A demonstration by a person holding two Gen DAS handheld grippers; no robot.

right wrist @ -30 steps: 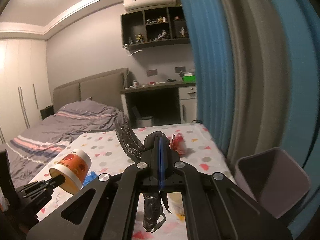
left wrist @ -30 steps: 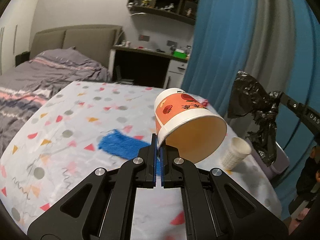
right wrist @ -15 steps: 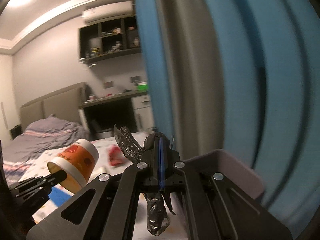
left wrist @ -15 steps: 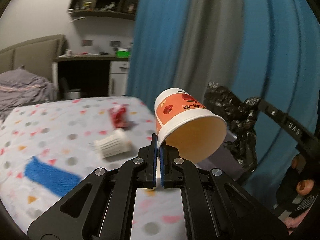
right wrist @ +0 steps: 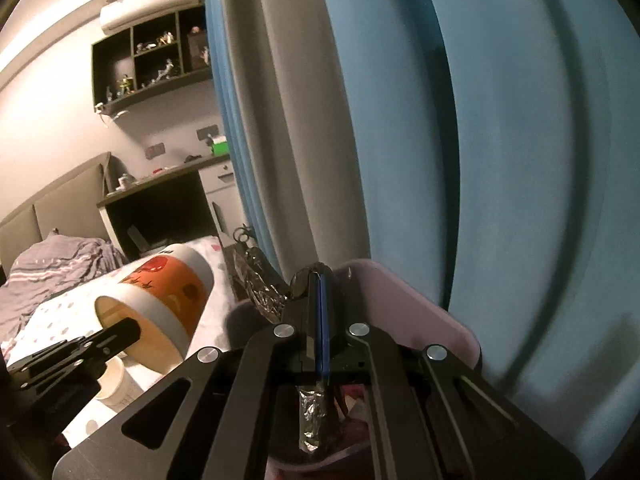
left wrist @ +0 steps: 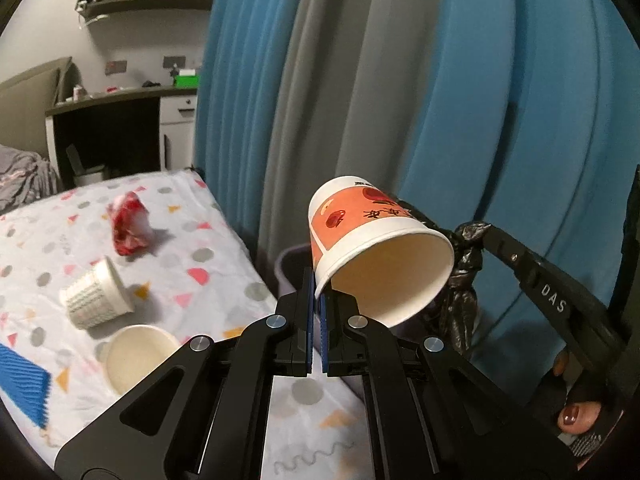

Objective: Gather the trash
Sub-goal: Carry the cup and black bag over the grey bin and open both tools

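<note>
My left gripper (left wrist: 317, 280) is shut on the rim of an orange and white paper cup (left wrist: 372, 240), held tilted with its mouth toward the camera, just past the table's right edge. Beyond the cup shows the rim of a grey-lilac bin (left wrist: 289, 264). My right gripper (right wrist: 319, 280) is shut on a crinkled black plastic wrapper (right wrist: 256, 280), held over the bin (right wrist: 420, 304); a foil-like strip (right wrist: 312, 420) hangs below the jaws. The cup (right wrist: 160, 300) and left gripper (right wrist: 120, 330) appear at left in the right wrist view.
On the patterned tablecloth (left wrist: 224, 256) lie a red crumpled wrapper (left wrist: 130, 228), a white ribbed cup (left wrist: 96, 300) on its side, a white cup (left wrist: 138, 356) and a blue cloth (left wrist: 20, 384). Blue and grey curtains (left wrist: 400, 80) hang right behind the bin. A person's hand (left wrist: 576, 416) holds the right gripper.
Both grippers have swung right, from over the table to the bin by the curtain. The cup and the black wrapper stayed gripped throughout.
</note>
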